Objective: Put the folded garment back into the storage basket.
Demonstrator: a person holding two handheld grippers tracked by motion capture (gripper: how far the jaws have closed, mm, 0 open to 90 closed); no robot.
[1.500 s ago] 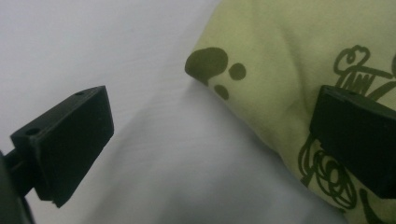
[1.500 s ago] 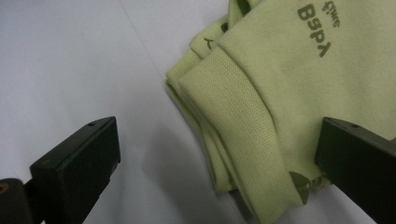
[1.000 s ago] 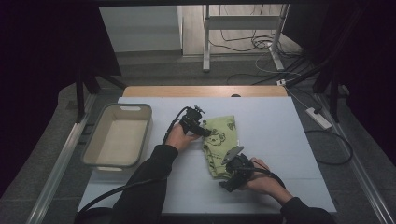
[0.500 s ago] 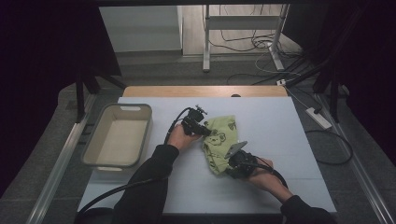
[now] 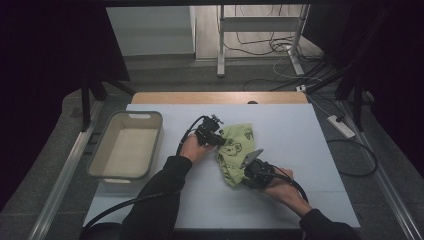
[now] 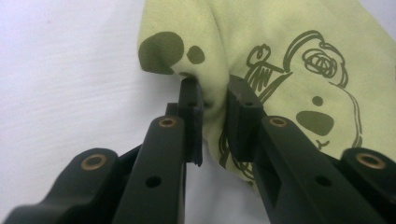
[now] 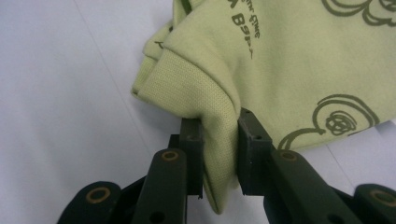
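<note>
A light green cloth (image 5: 234, 149) with dark cartoon prints lies crumpled in the middle of the white table top (image 5: 300, 150). My left gripper (image 5: 219, 140) comes at the cloth's left edge. In the left gripper view its jaws are shut on a fold of the cloth (image 6: 280, 56), having just been closing. My right gripper (image 5: 243, 174) is at the cloth's near end. Its jaws have also just been closing, and they pinch the ribbed hem of the cloth (image 7: 205, 88) between the pads.
A beige plastic bin (image 5: 159, 135) stands at the table's left side, with nothing seen inside. Bare white table lies to the right of the cloth and in front of it. A power strip (image 5: 342, 126) and cables lie on the floor at the right.
The cloth's near end has bunched up slightly at the right gripper. Both hands stay about where they were.
</note>
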